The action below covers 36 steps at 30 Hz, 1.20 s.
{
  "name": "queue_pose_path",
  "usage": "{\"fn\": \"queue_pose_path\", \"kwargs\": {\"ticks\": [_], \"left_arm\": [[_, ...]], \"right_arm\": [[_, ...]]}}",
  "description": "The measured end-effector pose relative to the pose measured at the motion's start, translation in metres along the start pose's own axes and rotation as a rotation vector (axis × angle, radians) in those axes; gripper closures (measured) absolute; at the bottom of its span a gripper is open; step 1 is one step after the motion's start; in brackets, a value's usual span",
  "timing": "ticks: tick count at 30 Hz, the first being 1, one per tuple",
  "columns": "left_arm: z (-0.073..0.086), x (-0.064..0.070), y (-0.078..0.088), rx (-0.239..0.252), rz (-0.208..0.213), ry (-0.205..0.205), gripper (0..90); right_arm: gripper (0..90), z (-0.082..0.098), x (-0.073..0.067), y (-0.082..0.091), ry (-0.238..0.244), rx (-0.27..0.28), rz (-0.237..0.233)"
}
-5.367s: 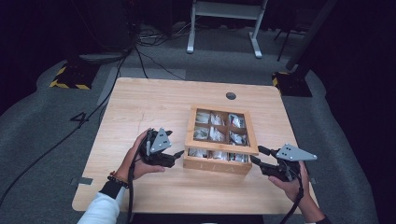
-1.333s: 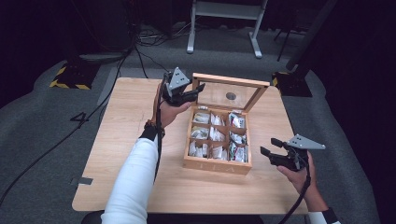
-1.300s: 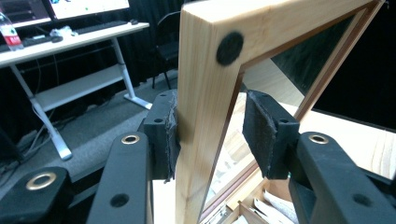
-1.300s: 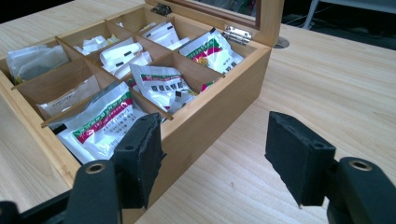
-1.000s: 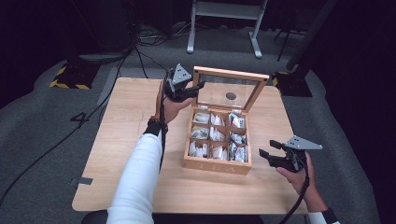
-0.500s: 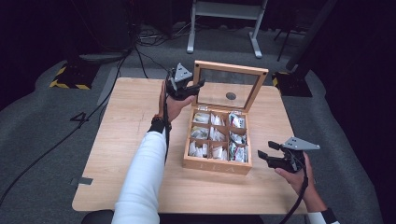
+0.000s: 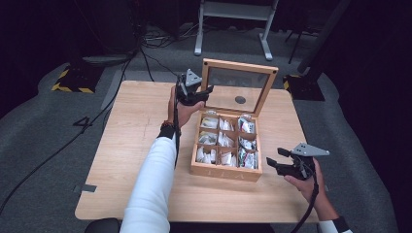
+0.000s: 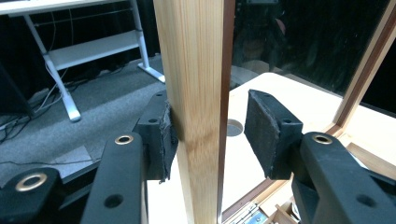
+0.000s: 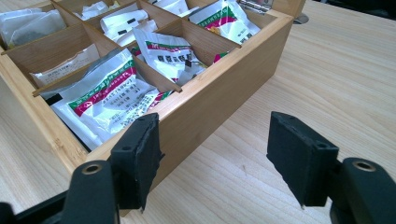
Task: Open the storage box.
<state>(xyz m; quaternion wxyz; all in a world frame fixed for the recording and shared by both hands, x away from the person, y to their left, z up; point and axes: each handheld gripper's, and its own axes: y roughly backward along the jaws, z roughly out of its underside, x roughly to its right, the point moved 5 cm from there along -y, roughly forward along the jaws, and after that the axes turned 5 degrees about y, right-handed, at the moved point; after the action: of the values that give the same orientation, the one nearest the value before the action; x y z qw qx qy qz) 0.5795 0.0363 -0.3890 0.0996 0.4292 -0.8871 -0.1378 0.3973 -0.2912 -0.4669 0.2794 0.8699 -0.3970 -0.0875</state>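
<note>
Box (image 7: pixel 226 170) of light wood stands on the table (image 7: pixel 126 145), a little toward the person's right of the middle. It has small compartments, and sachets (image 9: pixel 114 98) with green and red print lie in them. The lid (image 7: pixel 239 86), a wooden frame around a glass pane, stands nearly upright at the far edge of the box.

Left gripper (image 7: pixel 201 94) is at the left side bar of the lid, above the far left corner of the box. In the left gripper view the frame bar (image 8: pixel 196 107) passes between the jaws: one pad touches the wood, the other pad stands a little apart from it, so the jaws are partly open around the bar and do not clamp it.

Right gripper (image 7: pixel 277 162) is just beside the near right corner of the box, held by the right hand (image 7: pixel 303 179). Its jaws are wide open and hold nothing. In the right gripper view one pad is in front of the box wall (image 9: pixel 219 105) and the other is over bare table.
</note>
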Motion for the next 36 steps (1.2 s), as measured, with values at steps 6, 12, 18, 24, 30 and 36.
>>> {"fn": "queue_pose_path", "kwargs": {"ticks": [6, 12, 18, 24, 30, 36], "left_arm": [[0.015, -0.004, -0.011, -0.074, -0.002, -0.005, 51.3], [0.027, -0.007, -0.017, -0.098, -0.007, 0.017, 50.6], [0.038, -0.009, -0.022, -0.133, -0.024, 0.016, 50.4], [0.046, -0.011, -0.024, -0.148, -0.018, 0.029, 51.1], [0.049, -0.011, -0.025, -0.155, -0.017, 0.029, 51.2], [0.048, -0.009, -0.022, -0.179, -0.028, 0.009, 49.8]], "right_arm": [[35.0, 0.000, 0.000, -0.001, -0.001, -0.003, 0.001], [35.0, 0.000, -0.001, -0.001, 0.004, -0.001, 0.000], [35.0, 0.002, 0.000, -0.001, 0.004, -0.008, 0.003], [35.0, 0.002, -0.001, -0.002, 0.008, -0.012, 0.003], [34.9, 0.003, 0.000, -0.003, 0.007, -0.015, 0.003], [34.9, 0.003, 0.000, -0.002, 0.008, -0.014, 0.005]]}}
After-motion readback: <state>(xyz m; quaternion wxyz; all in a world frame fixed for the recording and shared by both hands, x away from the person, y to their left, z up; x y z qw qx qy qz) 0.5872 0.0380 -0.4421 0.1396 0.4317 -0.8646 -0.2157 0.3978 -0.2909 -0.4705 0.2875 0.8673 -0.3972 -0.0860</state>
